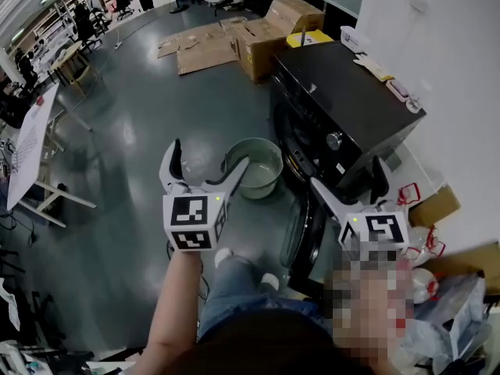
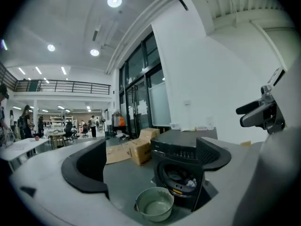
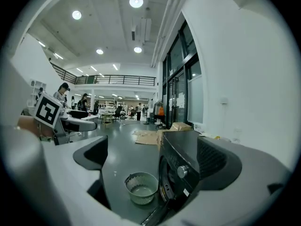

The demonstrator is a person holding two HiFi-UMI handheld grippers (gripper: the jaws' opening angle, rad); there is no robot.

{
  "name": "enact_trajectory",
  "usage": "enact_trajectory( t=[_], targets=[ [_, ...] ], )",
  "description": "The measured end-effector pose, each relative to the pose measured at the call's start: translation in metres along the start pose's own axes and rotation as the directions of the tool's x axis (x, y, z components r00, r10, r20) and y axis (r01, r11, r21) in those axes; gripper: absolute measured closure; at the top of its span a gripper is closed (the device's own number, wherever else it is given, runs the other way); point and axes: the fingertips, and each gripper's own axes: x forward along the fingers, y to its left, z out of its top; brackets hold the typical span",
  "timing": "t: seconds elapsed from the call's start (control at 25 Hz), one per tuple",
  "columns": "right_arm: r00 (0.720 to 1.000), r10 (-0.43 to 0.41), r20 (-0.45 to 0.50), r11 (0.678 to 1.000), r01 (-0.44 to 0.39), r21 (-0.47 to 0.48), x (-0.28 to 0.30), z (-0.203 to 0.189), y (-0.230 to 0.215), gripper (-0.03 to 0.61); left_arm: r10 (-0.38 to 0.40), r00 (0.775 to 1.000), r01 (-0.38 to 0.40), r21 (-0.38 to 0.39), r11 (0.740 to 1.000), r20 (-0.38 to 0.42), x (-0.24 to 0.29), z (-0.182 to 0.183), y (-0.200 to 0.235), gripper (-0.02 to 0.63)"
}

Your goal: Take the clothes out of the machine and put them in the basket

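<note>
Pale-green perforated basket stands beside black open-doored machine.

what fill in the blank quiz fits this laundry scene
1. The door of the black washing machine stands ____.
2. The green basket on the floor is ____.
3. The left hand-held gripper and the right hand-held gripper both have their jaws ____.
4. Clothes lie inside the machine's ____.
Missing words: open; empty; open; drum.
</note>
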Motion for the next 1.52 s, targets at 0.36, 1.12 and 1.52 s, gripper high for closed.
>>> enact_trajectory(
  t=[0.36,1.12,1.52],
  targets=[
    [0.993,-0.094,-0.072,0.996,0.093,-0.017,0.029,-0.014,0.0,0.012,-0.062,0.998,0.062,-0.002,0.998,-0.017,0.035,-0.016,0.024,0.046],
    [0.938,-0.315,-0.143,0.948,0.318,-0.005,0.129,0.02,0.07,0.014,-0.29,0.957,0.289,-0.035,0.957,-0.028,0.146,-0.029,0.15,0.046],
    [0.909,-0.38,-0.173,0.923,0.386,0.0,0.185,0.028,0.121,0.014,-0.361,0.931,0.359,-0.048,0.932,-0.055,0.175,-0.057,0.212,0.046]
  ],
)
